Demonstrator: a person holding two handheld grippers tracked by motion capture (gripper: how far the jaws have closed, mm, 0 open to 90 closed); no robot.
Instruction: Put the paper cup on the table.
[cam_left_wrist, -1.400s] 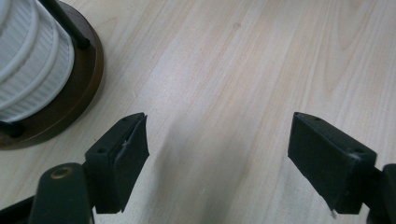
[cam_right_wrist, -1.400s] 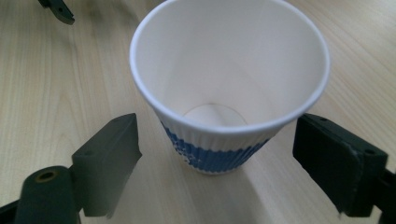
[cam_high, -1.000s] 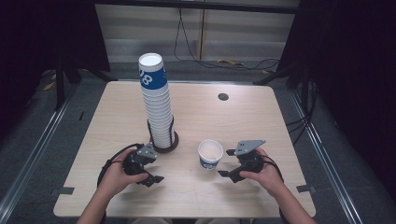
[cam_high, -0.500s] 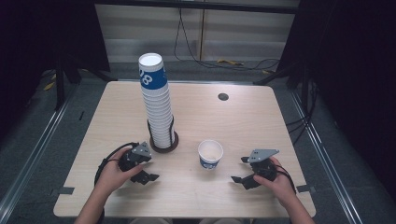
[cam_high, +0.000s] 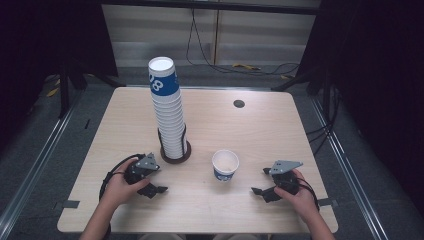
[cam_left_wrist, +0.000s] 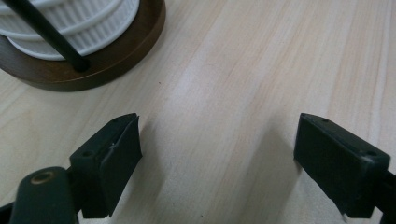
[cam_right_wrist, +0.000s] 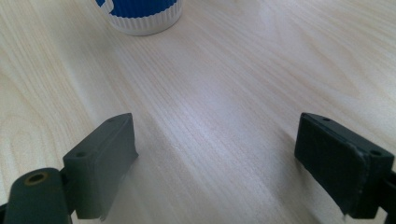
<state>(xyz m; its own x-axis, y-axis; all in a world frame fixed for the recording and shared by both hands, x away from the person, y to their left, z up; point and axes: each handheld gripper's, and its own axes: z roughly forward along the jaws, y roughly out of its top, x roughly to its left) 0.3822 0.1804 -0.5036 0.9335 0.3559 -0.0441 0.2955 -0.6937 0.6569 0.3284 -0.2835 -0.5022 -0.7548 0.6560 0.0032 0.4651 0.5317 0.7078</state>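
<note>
On the light wooden tabletop (cam_high: 250, 130) a single blue-and-white paper cup (cam_high: 225, 165) stands upright, mouth up, a little toward the person's side of the middle. To its left, and slightly farther from the person, a tall stack of the same cups (cam_high: 169, 115) rises from a round dark wooden base (cam_high: 176, 154), kept upright by thin black rods; the top cup carries a blue band with white print.

The left gripper (cam_high: 156, 186) lies low over the tabletop in the person's left hand (cam_high: 120, 187), just on the near side of the stack's base and pointing toward the table's middle. Its fingers have just been opening and stand wide apart, with bare wood between them; in the left gripper view the base (cam_left_wrist: 98, 60) and the ribbed bottom cups sit just ahead on the left.

The right gripper (cam_high: 261, 182), in the right hand (cam_high: 300, 197), rests to the right of the single cup, near it but not touching. Its fingers have also just been widening and hold nothing. In the right gripper view the cup's blue wall and white ribbed foot (cam_right_wrist: 144, 14) stand ahead of the left finger (cam_right_wrist: 105, 158), clear of both pads.

A small dark round cap (cam_high: 239, 103) is set in the far right part of the tabletop.
</note>
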